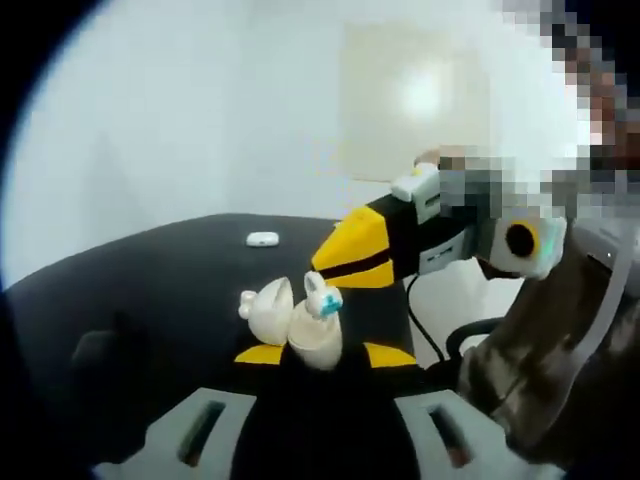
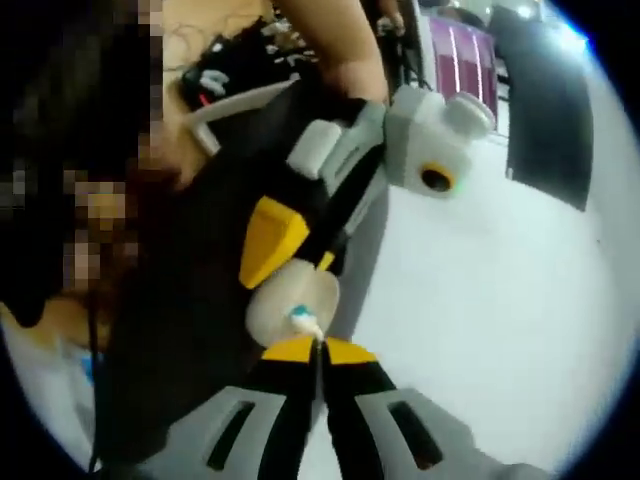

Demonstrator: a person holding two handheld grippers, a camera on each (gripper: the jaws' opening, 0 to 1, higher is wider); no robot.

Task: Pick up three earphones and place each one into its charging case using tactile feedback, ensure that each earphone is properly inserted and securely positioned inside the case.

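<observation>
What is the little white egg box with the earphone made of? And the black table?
The open charging case looks like smooth, cream-white hard plastic, with a soft shine on its rounded lid. The earphone in it seems plastic too, white with a glossy teal tip, maybe rubbery. The black table looks matte with no glare; cloth, mat or painted top, I can't tell.

Glossy cream plastic charging case (image 1: 300, 325); smooth white earphone (image 2: 306, 322); matt black table (image 1: 150, 280); yellow-tipped tongs (image 1: 325, 354) look matt plastic.

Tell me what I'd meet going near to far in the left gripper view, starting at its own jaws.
left gripper clamping the open charging case with an earphone in it → right gripper → small white case on the black table.
</observation>
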